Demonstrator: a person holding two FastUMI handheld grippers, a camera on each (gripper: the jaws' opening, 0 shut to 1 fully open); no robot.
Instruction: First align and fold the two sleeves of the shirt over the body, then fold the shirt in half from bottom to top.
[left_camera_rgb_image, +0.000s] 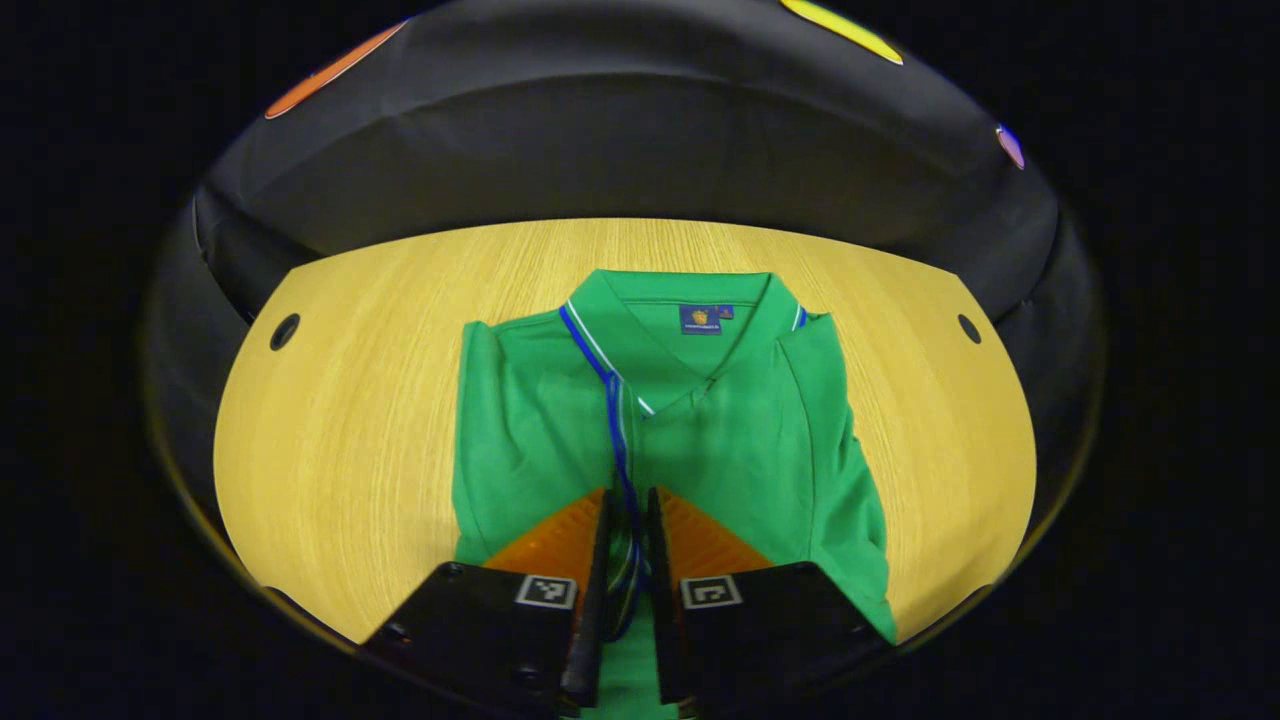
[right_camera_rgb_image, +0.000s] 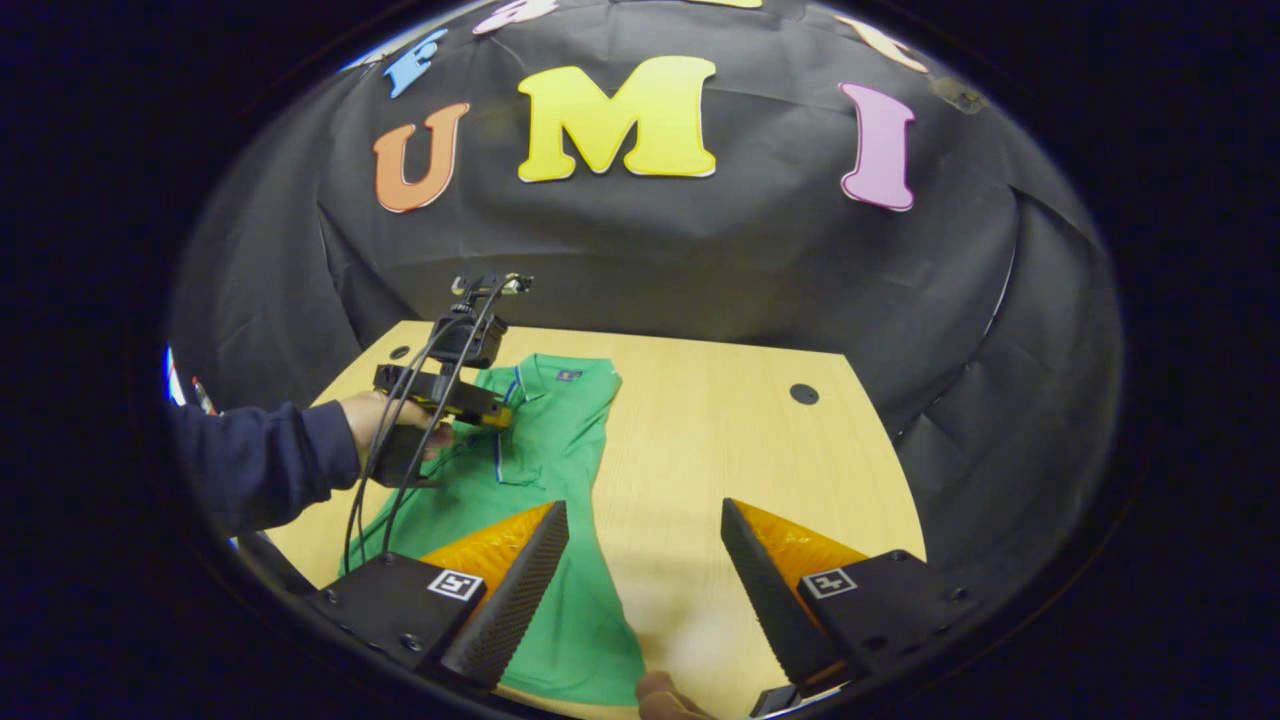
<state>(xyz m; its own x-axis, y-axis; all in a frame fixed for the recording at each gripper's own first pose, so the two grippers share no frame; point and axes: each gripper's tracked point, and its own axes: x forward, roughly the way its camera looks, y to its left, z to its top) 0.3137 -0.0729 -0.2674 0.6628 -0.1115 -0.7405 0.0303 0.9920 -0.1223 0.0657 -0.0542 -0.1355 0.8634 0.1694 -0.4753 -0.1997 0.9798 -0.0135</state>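
Left gripper (left_camera_rgb_image: 628, 520) nearly closed, pinching a fold of the green shirt (left_camera_rgb_image: 720, 440) with its blue-and-white trim between the two fingers (left_camera_rgb_image: 600, 540). From that pinch, cloth spread toward 12 o'clock, up to the collar (left_camera_rgb_image: 690, 300) with a small blue label inside it. Left sleeve (left_camera_rgb_image: 500, 420) folded in over the body; right side likewise doubled over at 2 o'clock. Shirt lay flat on the wooden table (left_camera_rgb_image: 340, 420), round holes near both far corners.

Right gripper (right_camera_rgb_image: 645, 560) open wide, holding nothing, hovering above the table (right_camera_rgb_image: 720, 440). Shirt (right_camera_rgb_image: 560, 450) stretched from 7 toward 11 o'clock, its hem passing under the left-hand finger (right_camera_rgb_image: 515, 590). At 10 o'clock, a hand (right_camera_rgb_image: 375, 420) in a dark sleeve (right_camera_rgb_image: 260, 460) held the other gripper (right_camera_rgb_image: 495, 412) down on the shirt, cables trailing.
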